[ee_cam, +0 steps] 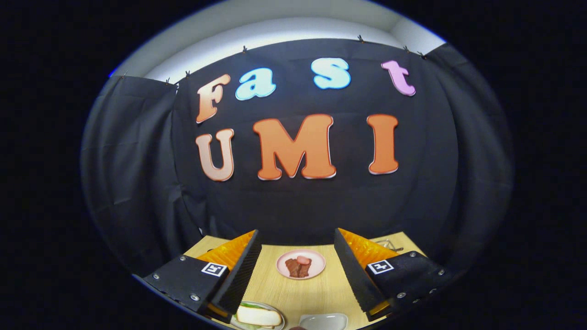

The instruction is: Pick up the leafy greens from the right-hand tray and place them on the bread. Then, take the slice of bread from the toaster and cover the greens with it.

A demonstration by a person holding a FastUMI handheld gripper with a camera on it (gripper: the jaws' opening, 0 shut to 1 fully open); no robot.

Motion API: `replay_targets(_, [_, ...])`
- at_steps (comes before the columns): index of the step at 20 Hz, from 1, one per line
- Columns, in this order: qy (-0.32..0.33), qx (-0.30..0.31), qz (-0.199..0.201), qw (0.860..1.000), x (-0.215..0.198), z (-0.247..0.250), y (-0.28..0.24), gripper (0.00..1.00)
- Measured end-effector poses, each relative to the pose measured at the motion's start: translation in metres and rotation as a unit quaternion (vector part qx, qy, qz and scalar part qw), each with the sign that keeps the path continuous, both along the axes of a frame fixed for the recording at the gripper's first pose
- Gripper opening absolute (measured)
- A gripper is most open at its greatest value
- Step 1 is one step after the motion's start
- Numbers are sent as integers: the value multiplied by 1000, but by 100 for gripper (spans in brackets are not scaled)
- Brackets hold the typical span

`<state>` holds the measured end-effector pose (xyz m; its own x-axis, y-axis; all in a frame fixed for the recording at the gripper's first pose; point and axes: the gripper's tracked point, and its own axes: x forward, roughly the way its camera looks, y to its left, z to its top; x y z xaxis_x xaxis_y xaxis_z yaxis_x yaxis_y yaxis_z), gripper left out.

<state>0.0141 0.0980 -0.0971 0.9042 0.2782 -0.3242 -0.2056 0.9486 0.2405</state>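
Observation:
My gripper point(298, 256) is held high above the wooden table point(316, 288), its two fingers wide open with nothing between them. Below, close to the left finger, a plate point(238, 323) carries a slice of bread point(259, 316) lying on top of leafy greens point(247, 305), whose green edge peeks out behind the bread. A pale grey tray point(323, 321) sits just right of that plate, between the fingers.
A pink plate point(282, 270) with brown meat pieces point(298, 267) stands farther off on the table, between the fingers. Something thin like wire point(389, 245) lies beyond the right finger near the table's back edge. Black cloth walls the booth behind.

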Motion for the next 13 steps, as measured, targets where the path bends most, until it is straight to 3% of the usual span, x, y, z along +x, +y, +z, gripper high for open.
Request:
replay_targets(6, [-102,-19,-31,994,11,70,-24,96])
replay_targets(13, [-133,-18,-38,990,5,99,-20,97])
